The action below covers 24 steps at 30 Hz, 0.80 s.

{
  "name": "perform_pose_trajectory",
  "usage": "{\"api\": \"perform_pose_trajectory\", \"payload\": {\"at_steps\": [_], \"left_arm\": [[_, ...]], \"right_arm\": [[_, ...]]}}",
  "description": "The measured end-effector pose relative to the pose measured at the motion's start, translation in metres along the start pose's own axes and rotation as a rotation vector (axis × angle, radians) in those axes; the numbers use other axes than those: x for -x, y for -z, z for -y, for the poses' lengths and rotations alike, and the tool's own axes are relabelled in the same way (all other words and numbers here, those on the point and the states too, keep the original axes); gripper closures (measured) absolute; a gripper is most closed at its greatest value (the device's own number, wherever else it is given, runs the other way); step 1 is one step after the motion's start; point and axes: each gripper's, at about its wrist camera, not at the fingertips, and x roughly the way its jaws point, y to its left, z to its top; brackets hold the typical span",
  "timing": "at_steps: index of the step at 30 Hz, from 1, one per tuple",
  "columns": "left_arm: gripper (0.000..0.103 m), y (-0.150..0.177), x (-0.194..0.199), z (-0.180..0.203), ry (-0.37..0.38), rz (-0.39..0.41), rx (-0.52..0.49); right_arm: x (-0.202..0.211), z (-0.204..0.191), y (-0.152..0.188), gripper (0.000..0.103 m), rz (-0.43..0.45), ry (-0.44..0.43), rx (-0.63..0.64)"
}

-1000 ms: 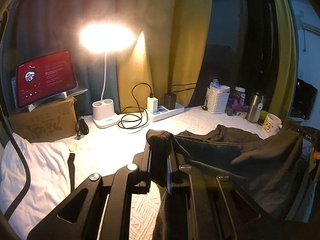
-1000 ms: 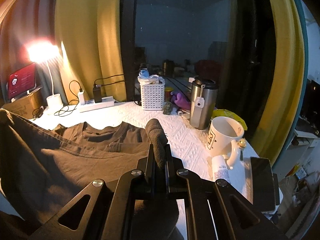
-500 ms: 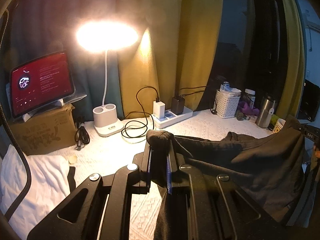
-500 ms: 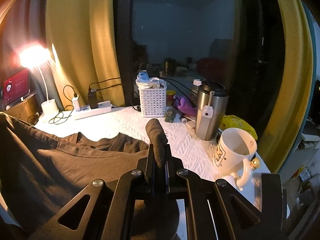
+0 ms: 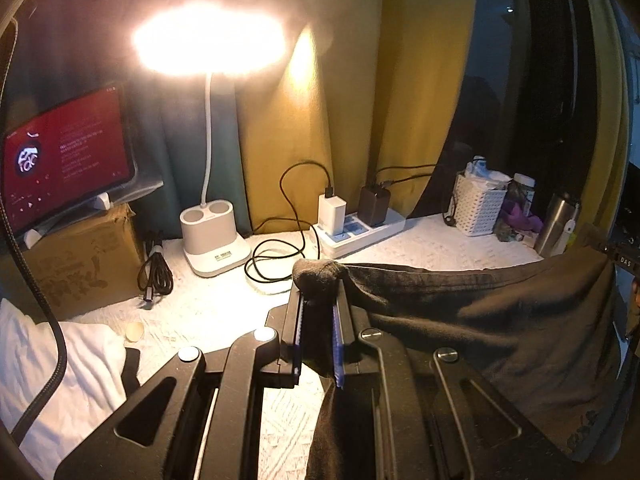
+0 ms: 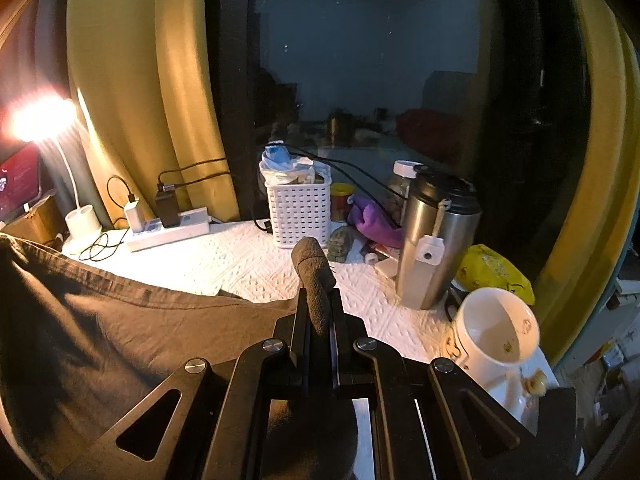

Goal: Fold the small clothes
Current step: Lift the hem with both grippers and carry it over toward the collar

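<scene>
A dark grey T-shirt (image 5: 500, 320) hangs stretched between my two grippers above the white textured tabletop (image 5: 208, 312). My left gripper (image 5: 318, 300) is shut on one bunched corner of it, which bulges out past the fingertips. My right gripper (image 6: 318, 300) is shut on the other corner, a rolled nub of cloth sticking up between its fingers. In the right wrist view the T-shirt (image 6: 100, 328) spreads away to the left and hides the table under it. The shirt's lower part is out of sight.
At the back stand a lit desk lamp (image 5: 212, 236), a power strip (image 5: 360, 228) with chargers and cables, a white basket (image 6: 298, 212), a steel tumbler (image 6: 436, 240) and a white mug (image 6: 492, 340). A cardboard box (image 5: 80, 260) holds a tablet; white cloth (image 5: 52, 368) lies left.
Both grippers carried the stretched shirt toward the back of the table. The lamp, power strip, basket and tumbler loom larger, and the shirt's collar part on the table has dropped out of sight.
</scene>
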Motion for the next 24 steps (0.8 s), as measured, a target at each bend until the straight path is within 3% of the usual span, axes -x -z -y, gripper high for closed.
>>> {"api": "perform_pose_trajectory", "payload": {"at_steps": [12,24], "left_arm": [[0.093,0.004,-0.054,-0.008,-0.034,-0.101,-0.017],[0.093,0.038,-0.115,-0.029,-0.07,-0.251,0.025]], "right_arm": [[-0.06,0.0,-0.009,0.097,-0.048,-0.019,0.004],[-0.15,0.006,0.019,0.097,-0.244,-0.016,-0.008]]}}
